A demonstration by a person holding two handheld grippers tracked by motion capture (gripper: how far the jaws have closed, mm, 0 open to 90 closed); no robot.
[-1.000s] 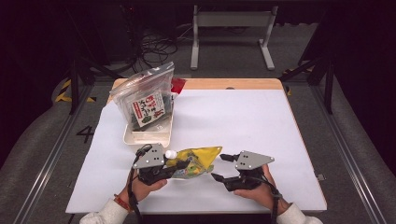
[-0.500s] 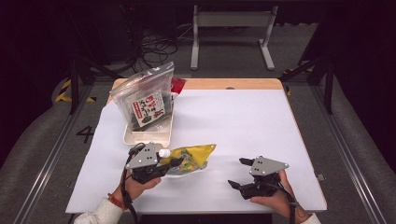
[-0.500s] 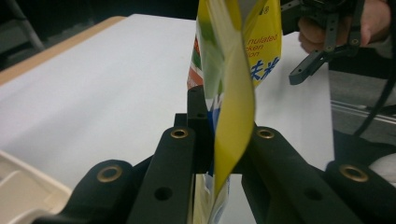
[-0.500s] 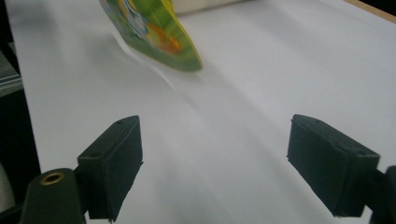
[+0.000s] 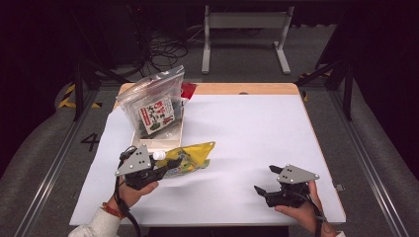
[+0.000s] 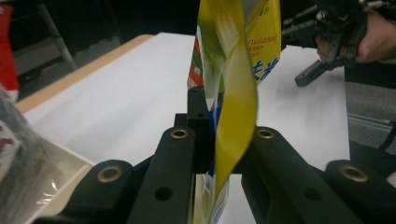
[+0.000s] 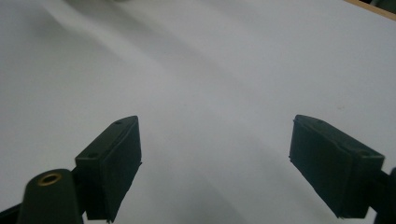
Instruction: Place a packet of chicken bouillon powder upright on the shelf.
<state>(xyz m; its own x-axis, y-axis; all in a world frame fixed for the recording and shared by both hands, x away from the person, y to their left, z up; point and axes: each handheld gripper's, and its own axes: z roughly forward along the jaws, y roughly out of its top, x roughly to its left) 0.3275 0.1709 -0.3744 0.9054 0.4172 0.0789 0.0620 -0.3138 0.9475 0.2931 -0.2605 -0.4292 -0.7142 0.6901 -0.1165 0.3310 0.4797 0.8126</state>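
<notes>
A wide table (image 5: pixel 247 148), covered with a smooth white sheet and edged in pale wood at the far side, carries everything. Near its far left corner a shallow cream tray (image 5: pixel 148 140) is seen, and a large clear plastic bag (image 5: pixel 153 103) with a red, white and black label is stood in it, leaning; dark contents are visible through the film. Something red (image 5: pixel 188 89) is partly hidden behind the bag. Just beside the tray's near edge a glossy yellow packet (image 5: pixel 190 158) is held off the sheet; it is flat, crinkled and printed with green and blue.

The left claw (image 5: pixel 168 167) is clamped on the packet's end, the thin yellow foil (image 6: pixel 233 93) being pinched between the black jaws in the left gripper view. It is gripped from below by the left hand (image 5: pixel 131 192), with a white sleeve at the wrist. The right claw (image 5: pixel 264 180) is held low over bare sheet near the right front, well apart from the packet, its jaws spread wide with nothing between them.
</notes>
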